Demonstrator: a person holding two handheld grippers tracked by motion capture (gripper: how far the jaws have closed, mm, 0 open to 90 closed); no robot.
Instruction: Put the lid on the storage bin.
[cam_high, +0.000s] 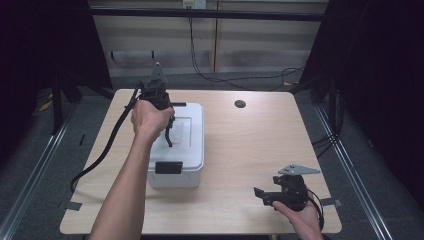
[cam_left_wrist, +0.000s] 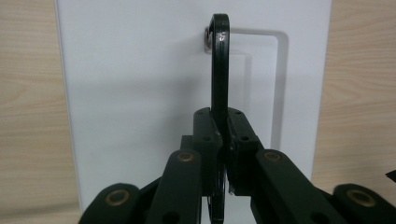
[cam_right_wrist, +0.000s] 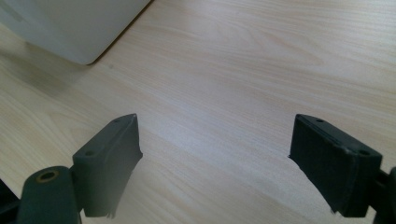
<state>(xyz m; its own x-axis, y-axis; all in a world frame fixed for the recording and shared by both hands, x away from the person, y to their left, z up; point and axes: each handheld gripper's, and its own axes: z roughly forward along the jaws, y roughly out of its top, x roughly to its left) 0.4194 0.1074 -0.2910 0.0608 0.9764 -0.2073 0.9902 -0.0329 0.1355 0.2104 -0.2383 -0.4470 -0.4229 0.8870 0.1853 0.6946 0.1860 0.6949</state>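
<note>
Close up, the left gripper (cam_left_wrist: 223, 140) pinches the white box's black handle (cam_left_wrist: 219, 65); the right gripper (cam_right_wrist: 215, 163) hangs spread over bare worktop (cam_right_wrist: 261, 70).

The left forearm reaches forward over the desk's left half, its tool (cam_high: 169, 131) pointing down with jaws clamped tight. The right tool (cam_high: 261, 195) sits near the desk's near right corner, pointing left, jaws wide apart.
</note>
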